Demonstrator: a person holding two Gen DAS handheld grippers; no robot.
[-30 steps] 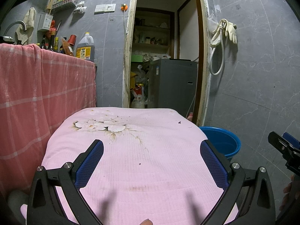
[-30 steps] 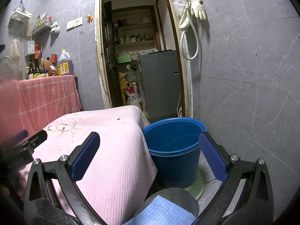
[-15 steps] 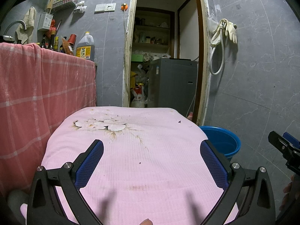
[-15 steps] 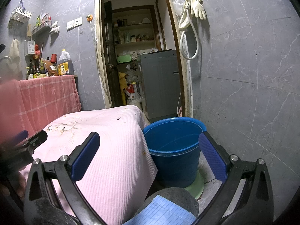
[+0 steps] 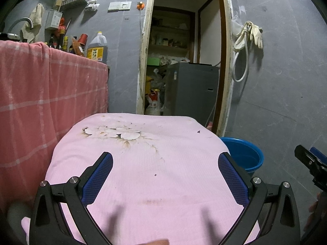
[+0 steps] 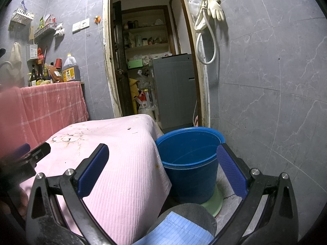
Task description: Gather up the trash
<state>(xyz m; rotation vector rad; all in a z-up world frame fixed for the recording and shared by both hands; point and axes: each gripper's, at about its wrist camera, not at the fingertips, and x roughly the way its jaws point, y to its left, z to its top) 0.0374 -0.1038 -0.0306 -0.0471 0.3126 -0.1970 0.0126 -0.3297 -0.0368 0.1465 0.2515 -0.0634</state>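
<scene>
Left gripper (image 5: 164,175): black frame, blue mesh-textured pads (image 5: 97,177), jaws spreading wide and gripping nothing, hovering over a ribbed pink cloth (image 5: 143,163) with a faded flower print at 11 o'clock. Small dark crumbs (image 5: 155,175) are lying on the weave between the pads. Right gripper (image 6: 163,169): likewise released and empty. A round, smooth blue plastic bucket (image 6: 190,163) is standing between its fingers, touching the cloth's hanging edge, on a pale green base (image 6: 214,204).
</scene>
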